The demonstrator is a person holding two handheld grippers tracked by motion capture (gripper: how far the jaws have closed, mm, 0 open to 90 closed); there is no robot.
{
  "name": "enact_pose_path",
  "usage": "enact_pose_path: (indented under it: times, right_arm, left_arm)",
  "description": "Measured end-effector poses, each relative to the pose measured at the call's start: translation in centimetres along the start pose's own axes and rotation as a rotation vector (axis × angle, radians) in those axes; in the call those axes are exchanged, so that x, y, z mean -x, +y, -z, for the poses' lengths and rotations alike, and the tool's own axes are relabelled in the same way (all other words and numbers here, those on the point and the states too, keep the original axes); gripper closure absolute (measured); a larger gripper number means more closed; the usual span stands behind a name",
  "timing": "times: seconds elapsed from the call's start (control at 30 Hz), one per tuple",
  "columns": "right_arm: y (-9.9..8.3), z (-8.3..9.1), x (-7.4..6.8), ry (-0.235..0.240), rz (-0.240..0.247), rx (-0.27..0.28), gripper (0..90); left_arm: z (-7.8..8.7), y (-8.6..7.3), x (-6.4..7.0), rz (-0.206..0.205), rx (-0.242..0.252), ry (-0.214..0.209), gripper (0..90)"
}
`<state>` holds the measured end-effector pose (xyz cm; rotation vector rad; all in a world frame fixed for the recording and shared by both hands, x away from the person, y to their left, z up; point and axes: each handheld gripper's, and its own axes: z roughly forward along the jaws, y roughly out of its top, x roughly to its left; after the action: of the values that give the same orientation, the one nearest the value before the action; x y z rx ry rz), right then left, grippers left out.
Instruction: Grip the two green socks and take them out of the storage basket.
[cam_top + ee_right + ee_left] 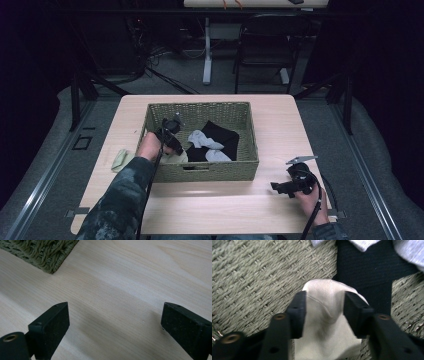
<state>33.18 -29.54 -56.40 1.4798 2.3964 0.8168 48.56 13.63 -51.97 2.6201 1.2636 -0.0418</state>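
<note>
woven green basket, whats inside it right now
Inside the woven green basket: a black cloth, grey cloth pieces, and a beige cloth pinched by the left gripper. Anything beneath them is covered.

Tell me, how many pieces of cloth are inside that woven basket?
4, more may be hidden. In the woven green basket: a black cloth in the middle, two light grey cloths on it, and a beige cloth between the left gripper jaws.

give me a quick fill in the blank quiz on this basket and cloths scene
1. The left tool has its jaws closed on a folded ____ cloth.
2. The black cloth lies inside the woven ____.
3. The right tool hangs over the bare wooden table with its jaws ____.
4. A pale green cloth lies on the table to the basket's ____.

Missing words: beige; basket; open; left
</note>
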Motion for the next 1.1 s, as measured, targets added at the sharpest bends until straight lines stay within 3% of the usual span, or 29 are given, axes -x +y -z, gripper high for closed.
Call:
enact_pose_path:
  times: [0.1,0.2,0.47,0.8,1.1]
  right_arm:
    - [0.0,0.0,0.0,-0.002,0.0,0.0,7.6]
    - [0.0,-0.1,-0.1,0.004,-0.007,0.008,7.6]
    - [0.0,-0.1,-0.1,0.004,-0.007,0.007,7.6]
    - [0.1,-0.1,0.0,-0.003,0.004,0.0,7.6]
    - [0.1,-0.1,0.0,-0.006,0.009,-0.009,7.6]
  left_arm:
    - [0.1,-0.1,0.1,-0.003,0.012,-0.009,77.4]
    - [0.4,-0.1,0.3,-0.011,0.018,-0.007,83.7]
    - [2.4,-0.6,0.6,-0.025,0.085,0.014,85.1]
    - [6.5,-0.9,1.2,-0.06,0.159,0.049,85.0]
    - [10.2,-0.7,1.9,-0.092,0.209,0.056,85.0]
